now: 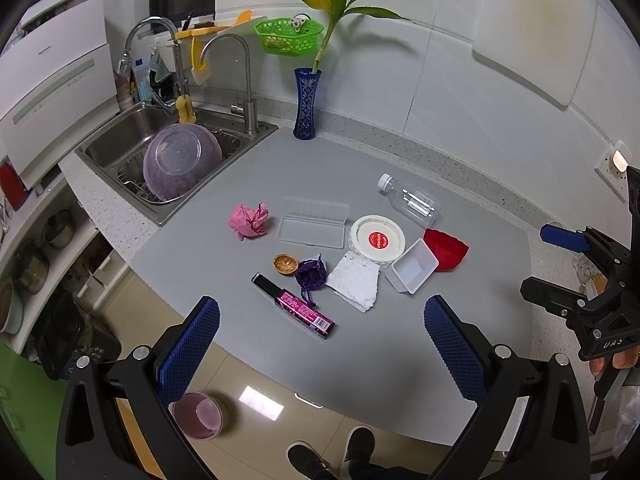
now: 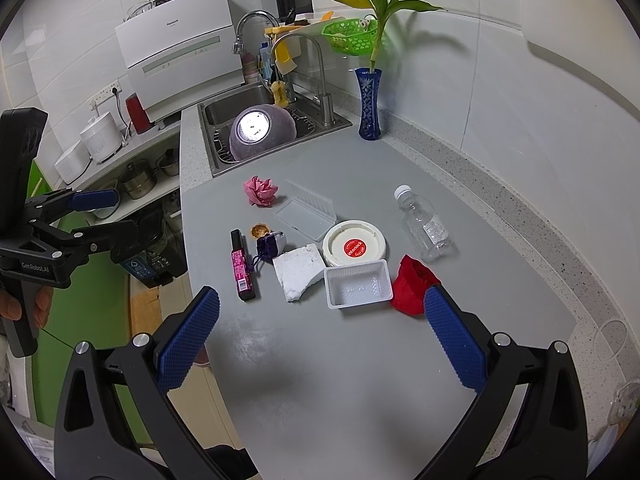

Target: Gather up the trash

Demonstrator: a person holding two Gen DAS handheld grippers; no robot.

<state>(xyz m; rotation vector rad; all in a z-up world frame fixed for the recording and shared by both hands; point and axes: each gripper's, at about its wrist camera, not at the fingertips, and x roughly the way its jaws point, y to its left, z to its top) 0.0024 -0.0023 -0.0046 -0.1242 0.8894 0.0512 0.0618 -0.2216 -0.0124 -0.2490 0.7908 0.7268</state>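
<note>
Jaws: left gripper (image 1: 322,346) and right gripper (image 2: 322,344) both spread wide apart, holding nothing, above the near edge of the counter.
Counter (image 2: 500,300): grey surface carrying all the trash in one loose cluster at its middle.
Sink (image 1: 108,148): far left corner, with an upturned purple bowl (image 1: 182,168) on a wire rack.
Vase (image 2: 369,106): blue, upright by the back wall, holding a green plant.
Bottle (image 2: 426,224): clear, white-capped, lying on its side at the cluster's right.
Clear lid case (image 1: 314,222): open, beside the pink crumpled paper (image 1: 249,221).
Round lid (image 2: 354,243): white with a red label, touching the white tray (image 2: 357,284).
Red wrapper (image 2: 412,284): just right of the tray.
Foam piece (image 2: 298,270): white, left of the tray.
Black-and-pink box (image 2: 241,266): lying flat at the cluster's left.
Purple pouch (image 1: 312,274): between box and foam.
Nutshell (image 1: 285,263): just beside the pouch.
</note>
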